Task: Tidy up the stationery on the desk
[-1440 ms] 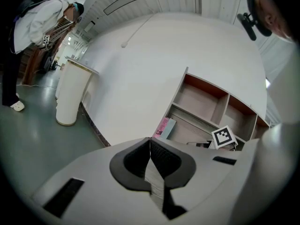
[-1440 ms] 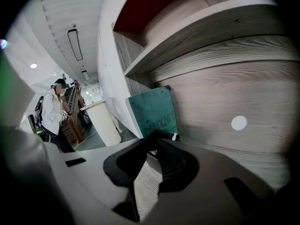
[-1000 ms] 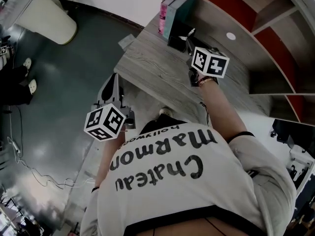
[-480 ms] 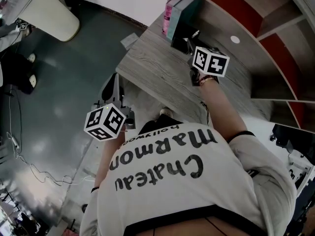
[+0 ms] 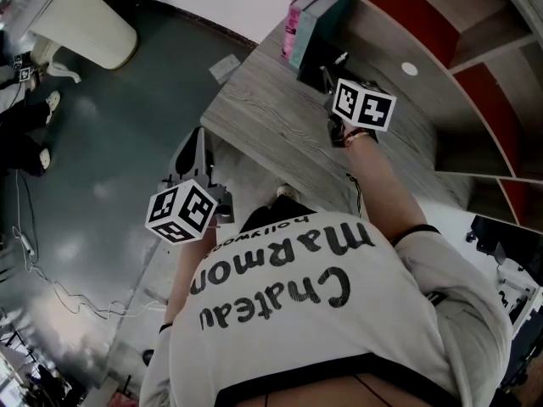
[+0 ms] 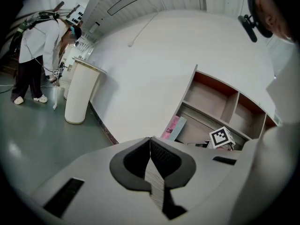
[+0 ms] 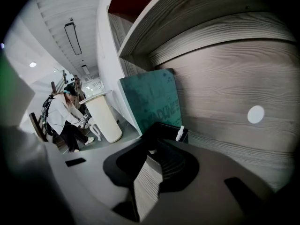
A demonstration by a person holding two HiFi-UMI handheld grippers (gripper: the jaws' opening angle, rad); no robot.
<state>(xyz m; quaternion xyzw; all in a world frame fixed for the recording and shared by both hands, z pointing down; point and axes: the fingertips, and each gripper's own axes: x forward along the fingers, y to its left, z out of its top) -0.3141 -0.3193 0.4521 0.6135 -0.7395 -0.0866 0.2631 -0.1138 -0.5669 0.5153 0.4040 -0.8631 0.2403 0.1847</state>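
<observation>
Since the earlier frame almost nothing on the table point(image 5: 263, 121) has moved: both grippers keep their places, and only the person point(image 5: 24, 130) far across the floor has shifted. The right gripper point(image 5: 325, 73) hangs over the table with its jaws aimed slightly downward at a black pen holder point(image 7: 164, 131), which stands just ahead of their tips. The jaws are drawn almost together on what looks like a slim dark pen point(image 7: 151, 150). Only its small pale end shows clearly at the tips, so the hold is a judgement. Carrying it tip-first and so close to the holder's mouth suggests the pen is about to be dropped in. A white-capped item point(image 7: 180, 134) already stands in the holder, a little to the right of the jaws' line. Behind the holder, further along the way the jaws point, a teal book point(image 7: 152, 100) leans against the shelf point(image 7: 211, 27), with a pink book point(image 5: 294, 19) beside it. Both are upright and seem already tidied. The left gripper point(image 6: 150, 138) waits well back from the holder, off the table's near edge and above the floor. Its jaws are pressed together with nothing between them, most likely parked out of the way while the right one works. Ahead of its jaws and far off stand the books and the right gripper's marker cube point(image 6: 221, 138).
</observation>
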